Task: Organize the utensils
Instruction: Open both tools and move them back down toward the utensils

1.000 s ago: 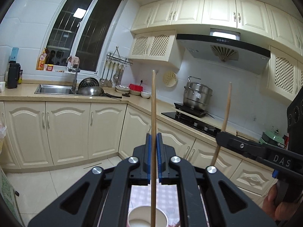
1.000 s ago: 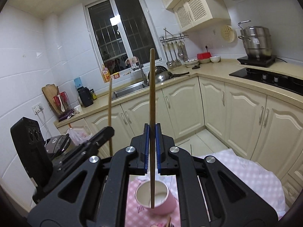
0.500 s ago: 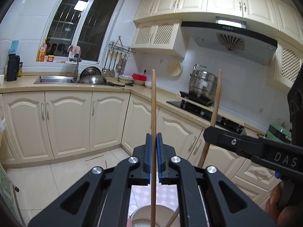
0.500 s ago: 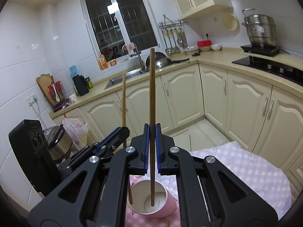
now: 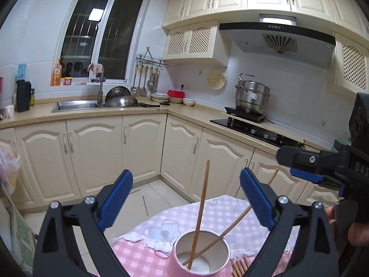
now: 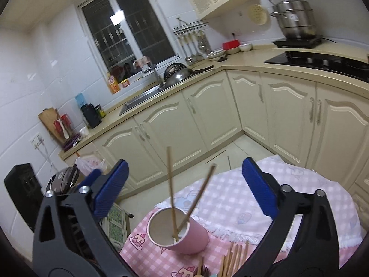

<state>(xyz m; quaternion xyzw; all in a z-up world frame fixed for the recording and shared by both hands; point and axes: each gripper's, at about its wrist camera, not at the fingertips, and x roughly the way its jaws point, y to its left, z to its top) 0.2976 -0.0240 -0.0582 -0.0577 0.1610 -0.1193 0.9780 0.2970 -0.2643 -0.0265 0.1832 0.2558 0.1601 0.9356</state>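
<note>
A pink cup (image 5: pixel 214 266) (image 6: pixel 196 237) stands on the pink checked tablecloth (image 5: pixel 147 258) (image 6: pixel 306 196). Two wooden chopsticks stand in it: one near upright (image 5: pixel 200 212) (image 6: pixel 171 191), one leaning to the right (image 5: pixel 233 227) (image 6: pixel 198 199). My left gripper (image 5: pixel 185 200) is open and empty, above and behind the cup. My right gripper (image 6: pixel 184 189) is open and empty above the cup; it also shows at the right edge of the left wrist view (image 5: pixel 306 168). Several more chopsticks (image 6: pixel 233 259) (image 5: pixel 239 266) lie on the cloth beside the cup.
Cream kitchen cabinets (image 5: pixel 92 152) and a counter with a sink (image 5: pixel 76 105) run behind the table. A steel pot (image 5: pixel 252 97) sits on the hob. A black box (image 6: pixel 23 191) stands at the left in the right wrist view. The tiled floor (image 5: pixel 161 198) lies beyond the table edge.
Both grippers have opened and let go of their chopsticks, which now stand in the pink cup. Both cameras have tilted down toward the table.
</note>
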